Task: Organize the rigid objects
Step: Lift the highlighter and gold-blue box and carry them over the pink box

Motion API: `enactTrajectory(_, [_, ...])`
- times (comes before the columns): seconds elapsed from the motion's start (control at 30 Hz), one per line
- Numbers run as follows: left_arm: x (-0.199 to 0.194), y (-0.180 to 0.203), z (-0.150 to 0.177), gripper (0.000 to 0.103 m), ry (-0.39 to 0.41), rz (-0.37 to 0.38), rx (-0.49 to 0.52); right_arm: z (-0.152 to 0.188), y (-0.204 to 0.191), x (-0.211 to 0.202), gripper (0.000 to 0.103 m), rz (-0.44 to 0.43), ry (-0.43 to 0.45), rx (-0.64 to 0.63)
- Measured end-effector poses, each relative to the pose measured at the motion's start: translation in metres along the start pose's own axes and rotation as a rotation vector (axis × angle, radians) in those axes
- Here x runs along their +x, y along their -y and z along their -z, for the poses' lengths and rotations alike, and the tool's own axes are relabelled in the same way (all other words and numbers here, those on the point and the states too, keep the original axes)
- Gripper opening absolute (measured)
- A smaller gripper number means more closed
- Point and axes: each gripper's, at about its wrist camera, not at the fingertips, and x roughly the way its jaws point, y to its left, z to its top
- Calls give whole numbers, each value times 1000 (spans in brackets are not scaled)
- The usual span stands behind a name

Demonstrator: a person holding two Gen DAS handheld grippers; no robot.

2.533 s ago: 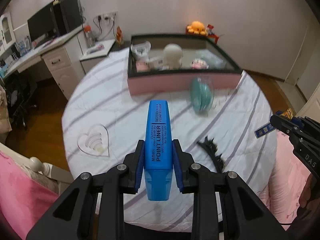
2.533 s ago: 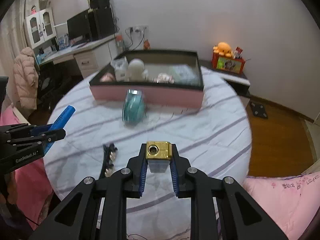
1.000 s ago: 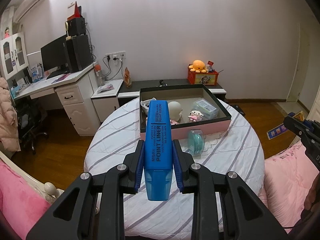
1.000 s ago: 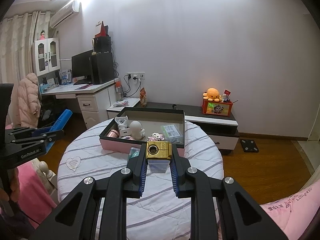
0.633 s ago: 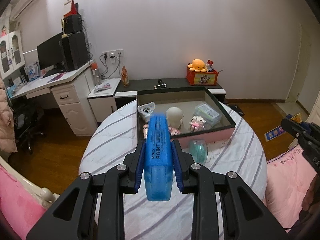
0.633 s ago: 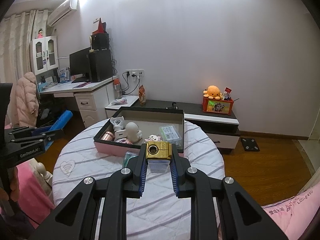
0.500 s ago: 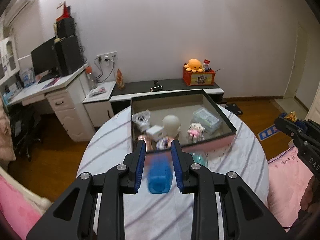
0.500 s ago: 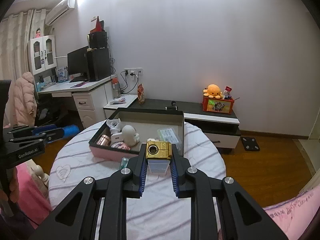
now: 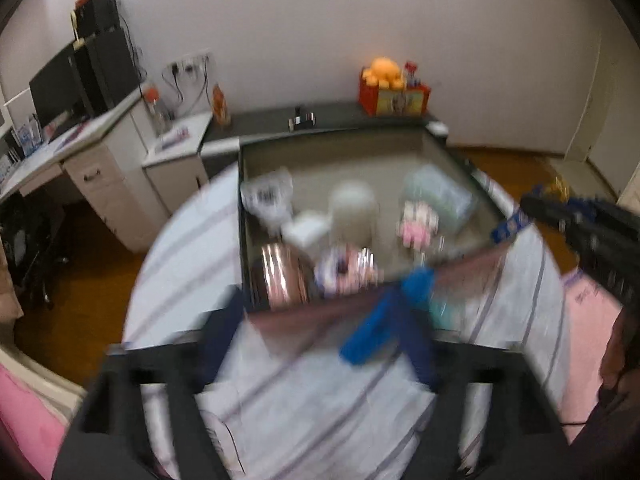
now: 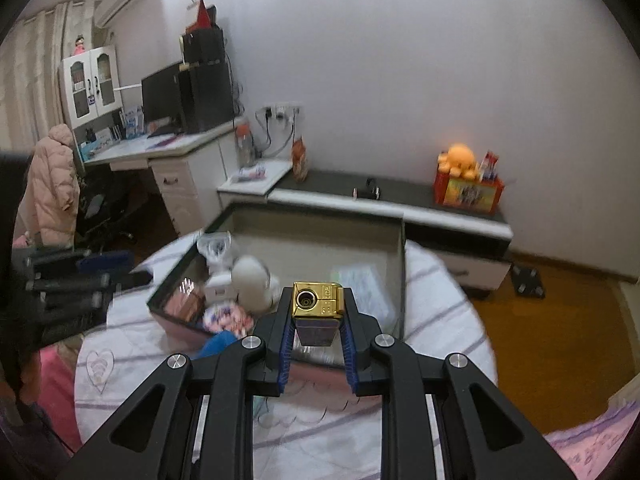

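On the striped round table (image 10: 432, 280), the pink open box (image 10: 316, 236) lies straight ahead of the right gripper (image 10: 316, 344), clamped on a gold-capped lighter (image 10: 317, 300); the left gripper (image 9: 320, 344), jaws just opened wide, has the blue highlighter (image 9: 384, 320) loose between them.

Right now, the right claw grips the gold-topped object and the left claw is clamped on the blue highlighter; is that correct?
Not quite: the left claw is not clamped. Its jaws have just been opening and stand wide, with the blue highlighter loose between them, as the left wrist view shows. The right claw does grip the gold-topped object.
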Motion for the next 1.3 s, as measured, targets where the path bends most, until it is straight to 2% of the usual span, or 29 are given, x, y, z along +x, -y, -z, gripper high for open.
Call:
enactTrajectory(0.13, [21,18,20,81,-62,21,33,21,8,15,21,-7,-91,51])
enactTrajectory(0.23, [43,32,21,81,-98,3,88,29,8,17,21,-2,-119,49])
enactTrajectory(0.33, [63,43,20,80,-123,35,118,31,8,14,21,-2,-121,42])
enactTrajectory(0.37, [68,46,19,75,-130,31,121,30,9,15,21,2,-122,41])
enactTrajectory(0.43, [78,49,17,47,-145,56,136,29,12,17,21,10,-128,43])
enactTrajectory(0.47, [86,49,17,38,-181,93,128,29,13,20,21,10,-133,47])
enactTrajectory(0.57, [91,51,17,34,-195,87,133,30,19,27,21,12,-149,60])
enactTrajectory(0.63, [87,48,16,31,-206,138,104,32,23,30,21,15,-162,72])
enactTrajectory(0.67, [84,47,16,29,-207,152,98,33,25,31,21,16,-164,77])
enactTrajectory(0.77, [74,46,16,17,-188,110,100,34,29,31,21,18,-166,93])
enactTrajectory(0.83, [70,42,14,13,-178,100,91,33,28,26,21,14,-157,92])
enactTrajectory(1.0, [48,27,13,13,-145,82,53,31,22,9,21,13,-124,77])
enactTrajectory(1.3, [-2,16,12,13,-25,28,8,27,8,-36,21,21,-42,48])
